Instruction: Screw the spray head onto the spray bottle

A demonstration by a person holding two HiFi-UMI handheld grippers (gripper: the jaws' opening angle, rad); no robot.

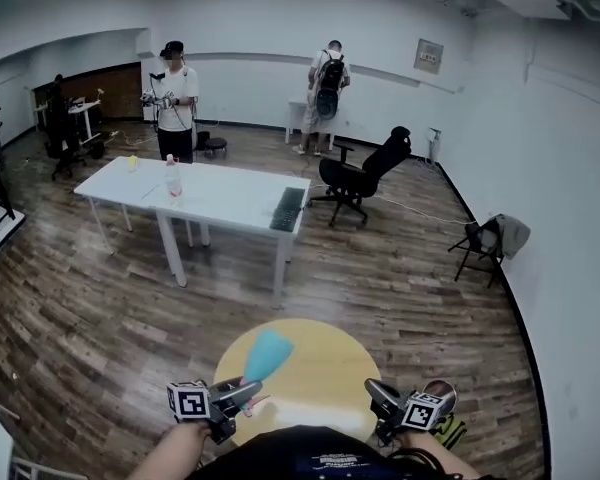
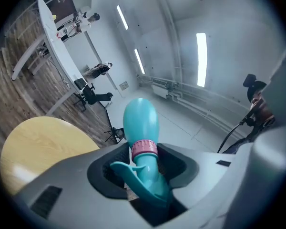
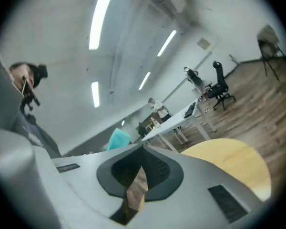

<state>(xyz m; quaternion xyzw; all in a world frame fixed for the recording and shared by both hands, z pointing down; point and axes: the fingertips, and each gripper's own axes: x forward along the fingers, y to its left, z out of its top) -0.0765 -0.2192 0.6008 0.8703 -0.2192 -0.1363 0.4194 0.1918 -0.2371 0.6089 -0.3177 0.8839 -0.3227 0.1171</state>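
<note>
A teal spray bottle (image 1: pixel 267 356) slants up over the round yellow table (image 1: pixel 315 373). My left gripper (image 1: pixel 248 392) is shut on it. In the left gripper view the jaws clamp the teal spray head (image 2: pixel 145 178) with its trigger, just behind the pink collar (image 2: pixel 144 148), and the bottle body (image 2: pixel 140 120) points away from me. The head sits on the bottle's neck. My right gripper (image 1: pixel 373 390) is at the table's near right edge, shut, with nothing between its jaws (image 3: pixel 143 149). From there the bottle (image 3: pixel 118 140) peeks over the left jaw.
A long white table (image 1: pixel 230 196) with a bottle and a keyboard stands further back on the wood floor. Behind it are a black office chair (image 1: pixel 362 173), a folding chair with cloth (image 1: pixel 490 238) by the right wall, and two people (image 1: pixel 176 98) (image 1: pixel 326 93).
</note>
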